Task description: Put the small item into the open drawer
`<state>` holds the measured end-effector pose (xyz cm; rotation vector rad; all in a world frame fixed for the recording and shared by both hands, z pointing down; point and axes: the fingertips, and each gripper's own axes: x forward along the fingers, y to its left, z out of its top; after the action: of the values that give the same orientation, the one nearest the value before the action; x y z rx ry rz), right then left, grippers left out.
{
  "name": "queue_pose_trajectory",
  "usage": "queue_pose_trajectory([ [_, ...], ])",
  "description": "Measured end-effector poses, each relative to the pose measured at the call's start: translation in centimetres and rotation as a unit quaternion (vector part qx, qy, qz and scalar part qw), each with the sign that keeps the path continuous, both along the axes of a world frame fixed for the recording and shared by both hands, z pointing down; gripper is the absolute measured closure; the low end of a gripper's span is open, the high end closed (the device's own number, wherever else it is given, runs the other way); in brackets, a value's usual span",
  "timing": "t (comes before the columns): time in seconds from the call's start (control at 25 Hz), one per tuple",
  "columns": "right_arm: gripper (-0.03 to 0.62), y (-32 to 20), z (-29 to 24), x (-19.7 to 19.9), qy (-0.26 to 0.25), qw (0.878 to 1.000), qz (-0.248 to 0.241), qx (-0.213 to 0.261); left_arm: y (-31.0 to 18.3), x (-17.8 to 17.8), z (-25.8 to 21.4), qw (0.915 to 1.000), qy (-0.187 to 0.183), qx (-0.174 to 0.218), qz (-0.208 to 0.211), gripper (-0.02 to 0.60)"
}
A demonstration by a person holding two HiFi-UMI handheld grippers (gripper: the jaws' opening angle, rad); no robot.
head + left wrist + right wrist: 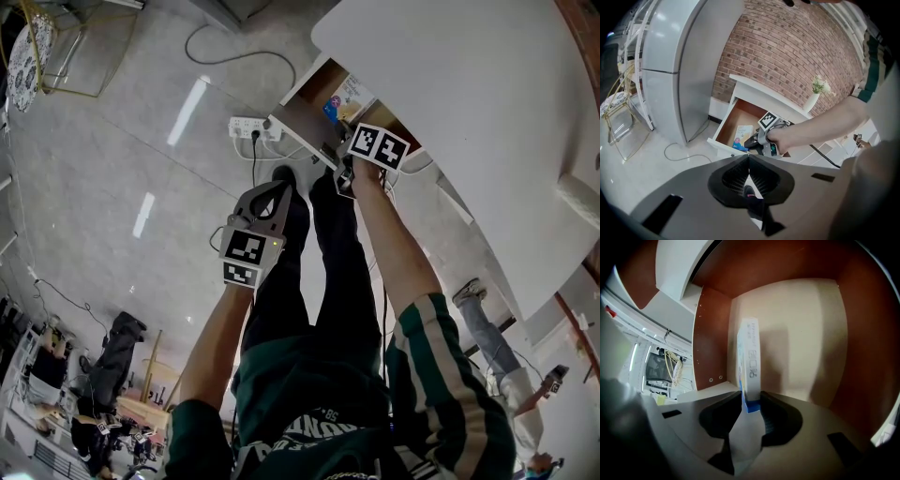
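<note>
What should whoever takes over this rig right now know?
Left gripper: shut, empty, held back from the open drawer.
Right gripper: reaching into the drawer, jaws against both faces of the small box, which stands on edge.
Done: box brought inside the drawer.
Left: let go of it, probably lay it down, then pull the gripper out.

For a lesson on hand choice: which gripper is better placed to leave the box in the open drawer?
Right. The right gripper is in the drawer with the box between its jaws; the left gripper hangs outside, shut.
</note>
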<state>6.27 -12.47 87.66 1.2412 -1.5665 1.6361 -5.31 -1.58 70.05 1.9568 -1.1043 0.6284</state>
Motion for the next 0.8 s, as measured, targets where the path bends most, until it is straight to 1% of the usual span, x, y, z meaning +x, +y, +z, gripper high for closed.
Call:
queue_pose_trajectory([
  [0.2, 0.465, 0.4, 0.0, 0.1, 0.01, 1.0, -0.017, -0.008, 0.0, 0.0, -0.1, 0.9999, -0.003, 0.008, 0.01, 0.566],
  [0.44, 0.467, 0.2, -0.7, 0.7, 0.015, 1.0, -0.002, -0.01, -0.1, 0.1, -0.5, 0.9998, -0.004, 0.011, 0.015, 0.566],
  [0.6, 0.497, -0.1, -1.7, 1.2, 0.021, 1.0, 0.005, 0.003, -0.2, 0.1, -0.6, 0.9997, -0.006, 0.014, 0.018, 0.566],
  [0.8, 0.526, 0.6, -4.1, 0.8, 0.022, 0.999, 0.001, 0.038, -0.5, 0.2, -1.6, 0.9994, -0.01, 0.02, 0.025, 0.566],
])
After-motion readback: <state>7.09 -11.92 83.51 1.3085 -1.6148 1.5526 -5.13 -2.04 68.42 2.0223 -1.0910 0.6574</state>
